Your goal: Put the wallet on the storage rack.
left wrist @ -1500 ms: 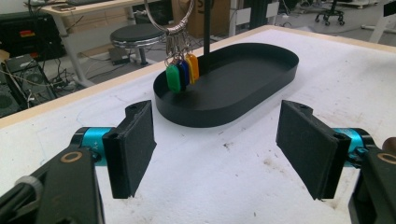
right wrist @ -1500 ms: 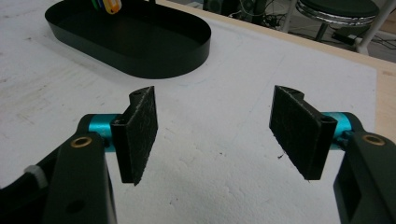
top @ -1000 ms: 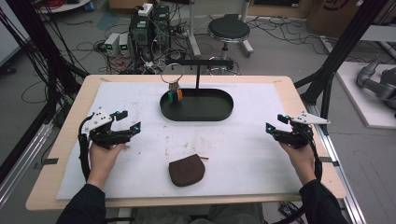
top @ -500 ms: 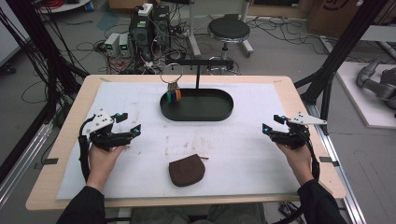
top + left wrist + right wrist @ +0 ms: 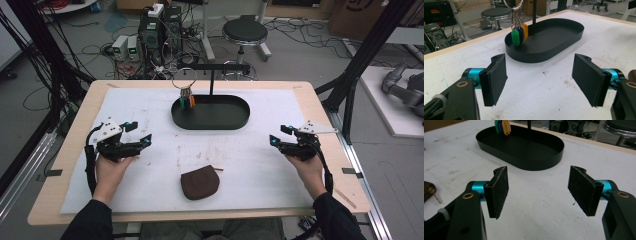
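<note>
Nearest, the brown pouch (image 5: 200, 184) lies unmoved on the white tabletop (image 5: 250, 165), between both hands. Left gripper (image 5: 142, 141) holds its spot, jaws spread, nothing between. Right gripper (image 5: 276, 139), jaws equally wide and bare, has slid slightly inward. Beyond, key tags (image 5: 187, 101) hang over the black tray (image 5: 210, 122).

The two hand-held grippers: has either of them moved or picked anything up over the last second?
The right gripper has slid a little inward across the table, toward the middle; its jaws stand open with nothing between them. Nothing was taken hold of or let go. The left gripper stayed put, also open and empty. The brown pouch, the black tray and the hanging key tags are unchanged.
</note>
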`<action>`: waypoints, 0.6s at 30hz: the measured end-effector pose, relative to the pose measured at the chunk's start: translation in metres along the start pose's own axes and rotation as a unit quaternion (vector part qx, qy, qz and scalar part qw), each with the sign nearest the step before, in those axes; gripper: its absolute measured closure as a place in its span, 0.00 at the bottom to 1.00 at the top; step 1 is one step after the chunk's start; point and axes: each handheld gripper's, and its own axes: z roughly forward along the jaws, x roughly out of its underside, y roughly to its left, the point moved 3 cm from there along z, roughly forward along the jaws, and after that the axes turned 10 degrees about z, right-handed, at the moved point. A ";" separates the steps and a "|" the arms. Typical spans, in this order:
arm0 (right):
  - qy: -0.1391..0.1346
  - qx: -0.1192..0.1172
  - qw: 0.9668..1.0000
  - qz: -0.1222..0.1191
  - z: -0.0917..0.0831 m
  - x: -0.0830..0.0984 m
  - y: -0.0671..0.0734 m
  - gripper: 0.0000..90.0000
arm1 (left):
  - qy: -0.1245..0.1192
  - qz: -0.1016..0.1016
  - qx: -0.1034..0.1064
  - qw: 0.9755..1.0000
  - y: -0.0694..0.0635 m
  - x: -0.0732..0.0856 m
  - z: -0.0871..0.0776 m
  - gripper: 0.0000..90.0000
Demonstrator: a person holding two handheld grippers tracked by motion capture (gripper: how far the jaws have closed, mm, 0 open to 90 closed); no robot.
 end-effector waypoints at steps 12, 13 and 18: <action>0.029 -0.064 0.997 -0.021 0.031 0.003 0.046 0.38 | 0.001 -0.002 0.002 1.000 -0.001 0.000 -0.001 0.31; 0.033 -0.071 0.997 -0.022 0.034 0.003 0.050 0.38 | 0.001 -0.002 0.003 1.000 -0.001 0.000 0.000 0.31; 0.060 -0.091 0.993 -0.040 0.052 0.008 0.071 0.38 | 0.000 -0.003 0.006 1.000 -0.002 0.000 0.001 0.31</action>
